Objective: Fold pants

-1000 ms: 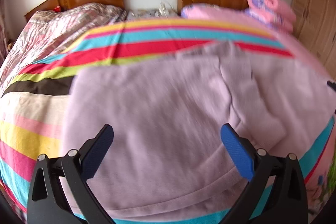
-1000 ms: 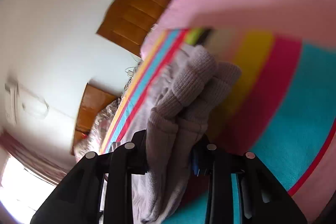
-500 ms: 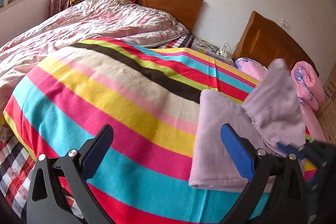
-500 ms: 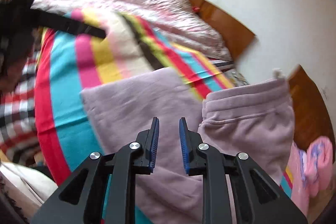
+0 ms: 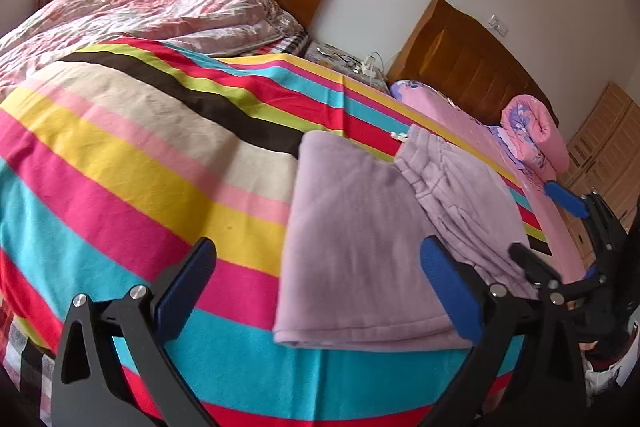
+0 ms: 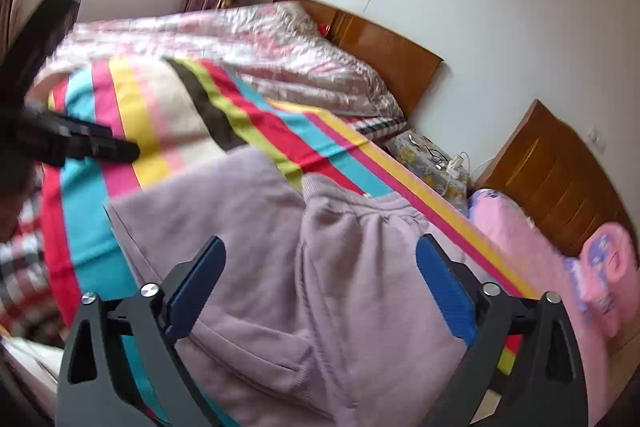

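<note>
pants (image 5: 360, 247) soft lilac fleece, folded, on striped blanket (image 5: 140, 147); left gripper (image 5: 316, 283), right gripper (image 6: 320, 283) spread wide, empty.

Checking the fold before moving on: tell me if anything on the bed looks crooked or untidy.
The pants lie folded on the striped blanket, but the top layer with the waistband sits skewed toward one side, bunched, edges not lined up. Nothing else stands out.

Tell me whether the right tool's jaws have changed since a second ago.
Yes. The right tool was shut on the pants' cuffs; now it is open above the folded pants on the striped blanket.
</note>
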`<state>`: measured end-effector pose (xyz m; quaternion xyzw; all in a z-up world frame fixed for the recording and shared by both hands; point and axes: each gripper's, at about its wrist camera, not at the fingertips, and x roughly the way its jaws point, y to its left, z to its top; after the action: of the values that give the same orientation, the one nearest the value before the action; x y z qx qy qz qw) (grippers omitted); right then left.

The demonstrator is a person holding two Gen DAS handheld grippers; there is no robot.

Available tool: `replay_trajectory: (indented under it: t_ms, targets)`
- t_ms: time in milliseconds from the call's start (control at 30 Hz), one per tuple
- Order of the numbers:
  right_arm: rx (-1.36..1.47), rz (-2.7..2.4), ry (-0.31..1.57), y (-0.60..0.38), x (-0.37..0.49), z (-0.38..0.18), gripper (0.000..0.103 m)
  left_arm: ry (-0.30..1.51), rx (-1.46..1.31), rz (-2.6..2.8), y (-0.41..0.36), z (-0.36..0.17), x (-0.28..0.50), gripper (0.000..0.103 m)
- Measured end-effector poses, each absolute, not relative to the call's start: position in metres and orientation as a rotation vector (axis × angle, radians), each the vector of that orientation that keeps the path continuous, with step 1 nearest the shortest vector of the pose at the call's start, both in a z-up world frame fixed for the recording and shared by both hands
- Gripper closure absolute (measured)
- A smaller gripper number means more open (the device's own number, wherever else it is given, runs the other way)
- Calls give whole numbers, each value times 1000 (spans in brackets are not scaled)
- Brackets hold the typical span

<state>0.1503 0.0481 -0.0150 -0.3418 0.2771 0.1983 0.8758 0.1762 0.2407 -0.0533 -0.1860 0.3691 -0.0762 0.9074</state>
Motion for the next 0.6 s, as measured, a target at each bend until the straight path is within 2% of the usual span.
replay_trajectory:
  t_ms: [100, 267, 367, 400, 467, 600]
  targets:
    - [-874, 424, 623, 52, 154, -44, 41, 770, -388, -197, 223, -56, 188, 1]
    - [-1152, 368, 652, 65, 160, -94, 41, 820, -396, -275, 207, -67, 199, 1]
    - [-1231, 357, 602, 70, 154, -103, 41, 855, -445, -325, 208, -73, 207, 1]
    - [-1228, 351, 607, 68, 155, -102, 51, 862, -465, -344, 209, -73, 210, 1]
    - [-1180, 325, 582, 57, 158, -95, 86, 874, -501, -395, 206, -71, 217, 1]
    - [-846, 361, 597, 25, 166, -54, 87, 919, -583, -557, 187, -68, 239, 1]
